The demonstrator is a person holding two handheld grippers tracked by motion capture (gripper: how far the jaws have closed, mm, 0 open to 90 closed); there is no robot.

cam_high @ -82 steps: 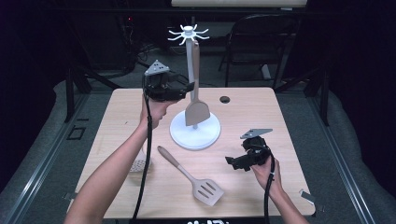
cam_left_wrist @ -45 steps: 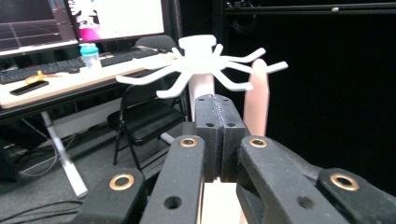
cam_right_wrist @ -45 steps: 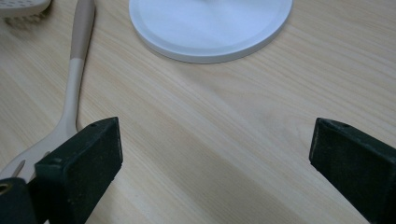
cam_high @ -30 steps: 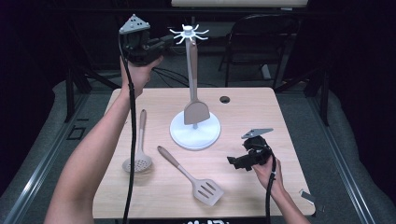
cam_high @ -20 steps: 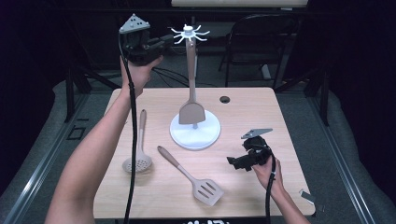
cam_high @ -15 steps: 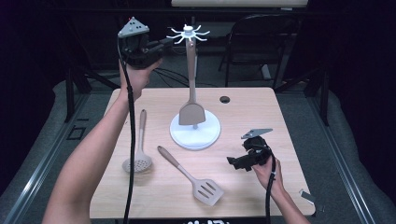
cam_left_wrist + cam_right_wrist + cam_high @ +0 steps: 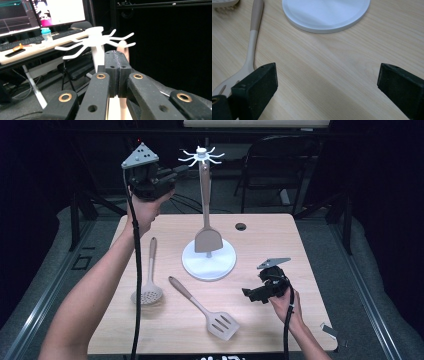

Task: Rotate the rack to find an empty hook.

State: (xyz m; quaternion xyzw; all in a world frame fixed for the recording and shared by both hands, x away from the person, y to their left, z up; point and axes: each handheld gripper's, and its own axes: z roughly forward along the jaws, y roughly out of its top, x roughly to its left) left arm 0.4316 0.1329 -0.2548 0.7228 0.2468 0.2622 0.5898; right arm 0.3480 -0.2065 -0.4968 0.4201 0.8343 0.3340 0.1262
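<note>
A white rack stands mid-table, with its round base (image 7: 220,265) (image 7: 325,15) below and its spoked hooks (image 7: 201,155) (image 7: 96,37) on top. A tan solid spatula (image 7: 208,239) hangs from a hook, and its handle tip (image 7: 123,47) shows behind my jaws. My left gripper (image 7: 181,170) (image 7: 116,72) is held high just left of the hooks, shut with nothing in it. A slotted spatula (image 7: 205,307) (image 7: 249,47) and a skimmer (image 7: 149,280) lie on the table. My right gripper (image 7: 250,295) (image 7: 328,95) rests low at the right, open and holding nothing.
The wooden table (image 7: 280,245) has a small black hole (image 7: 241,226) at the back right. A dark chair (image 7: 272,165) stands beyond the table. The left gripper view also shows a desk with monitors (image 7: 60,11) and a bottle (image 7: 46,33).
My left gripper rose from the hanging spatula's mid-handle to the level of the hooks, then drew back slightly left. The spatula now hangs straighter. The right gripper stayed put.
</note>
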